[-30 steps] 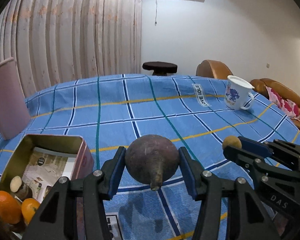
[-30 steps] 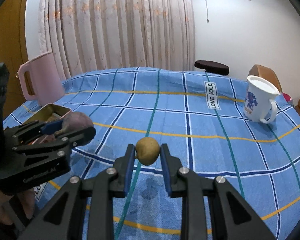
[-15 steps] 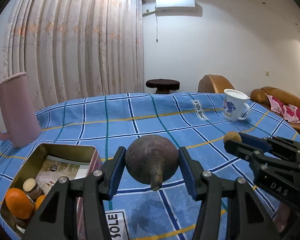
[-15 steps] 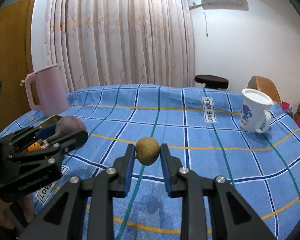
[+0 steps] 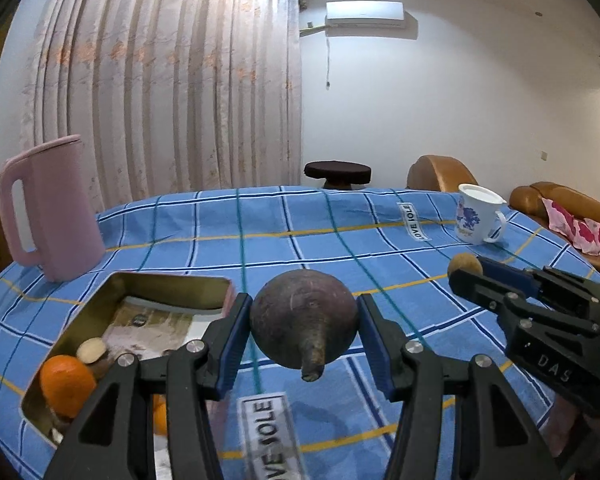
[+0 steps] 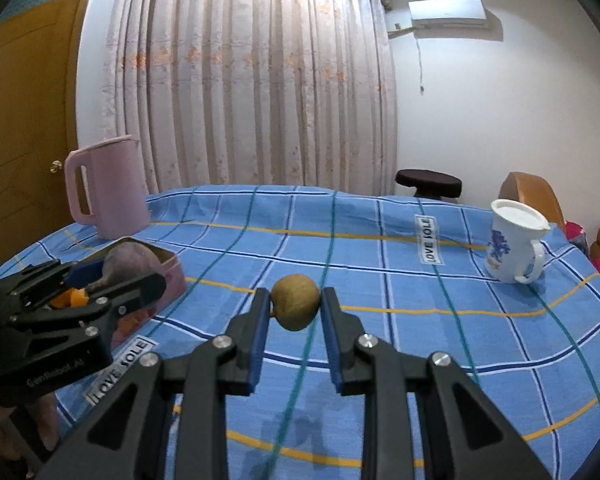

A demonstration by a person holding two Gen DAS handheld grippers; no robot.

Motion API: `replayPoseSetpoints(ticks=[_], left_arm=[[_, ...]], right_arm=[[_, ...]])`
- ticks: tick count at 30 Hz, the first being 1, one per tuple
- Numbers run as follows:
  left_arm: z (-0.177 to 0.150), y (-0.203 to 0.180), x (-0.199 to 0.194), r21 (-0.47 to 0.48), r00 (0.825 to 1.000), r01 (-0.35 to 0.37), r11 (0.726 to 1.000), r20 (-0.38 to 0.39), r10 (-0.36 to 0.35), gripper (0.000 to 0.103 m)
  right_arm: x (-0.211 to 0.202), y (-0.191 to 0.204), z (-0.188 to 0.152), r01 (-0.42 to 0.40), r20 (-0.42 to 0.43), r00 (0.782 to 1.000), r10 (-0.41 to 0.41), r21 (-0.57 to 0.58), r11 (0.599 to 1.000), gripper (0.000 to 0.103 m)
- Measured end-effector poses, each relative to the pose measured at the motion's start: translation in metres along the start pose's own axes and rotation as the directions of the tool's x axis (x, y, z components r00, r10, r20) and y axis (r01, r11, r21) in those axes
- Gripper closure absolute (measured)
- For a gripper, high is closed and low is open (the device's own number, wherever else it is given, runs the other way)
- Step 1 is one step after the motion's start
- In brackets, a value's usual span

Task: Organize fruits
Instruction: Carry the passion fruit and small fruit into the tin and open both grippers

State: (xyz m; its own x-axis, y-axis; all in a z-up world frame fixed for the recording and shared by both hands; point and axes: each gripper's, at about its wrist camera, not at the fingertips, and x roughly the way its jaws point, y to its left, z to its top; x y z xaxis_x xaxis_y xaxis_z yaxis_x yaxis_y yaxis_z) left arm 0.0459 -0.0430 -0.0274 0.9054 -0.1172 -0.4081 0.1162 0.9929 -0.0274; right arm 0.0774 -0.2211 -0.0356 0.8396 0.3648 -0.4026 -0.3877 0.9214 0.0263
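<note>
Both fruits are lifted above the counter [image 5: 380,248]: left gripper [image 5: 302,334] clamps the dark fruit [image 5: 302,326], right gripper [image 6: 294,316] the green one [image 6: 295,307]. Next, probably lower them into the tin [image 5: 172,280].

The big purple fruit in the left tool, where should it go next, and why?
Probably a short move left and down, over the tin box. The left tool grips the purple fruit above the cloth, just right of the box, where an orange already sits.
</note>
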Motion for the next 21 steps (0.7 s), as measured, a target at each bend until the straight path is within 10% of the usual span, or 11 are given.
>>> replayPoseSetpoints(ticks=[21], left_arm=[[-0.004,0.091,-0.042,-0.081,0.982,-0.188,0.979,-0.051,0.184,0.048]], right_arm=[[0.020,0.109,0.041,-0.231,0.013,0.972,0.234,-0.111,0.967,0.074]])
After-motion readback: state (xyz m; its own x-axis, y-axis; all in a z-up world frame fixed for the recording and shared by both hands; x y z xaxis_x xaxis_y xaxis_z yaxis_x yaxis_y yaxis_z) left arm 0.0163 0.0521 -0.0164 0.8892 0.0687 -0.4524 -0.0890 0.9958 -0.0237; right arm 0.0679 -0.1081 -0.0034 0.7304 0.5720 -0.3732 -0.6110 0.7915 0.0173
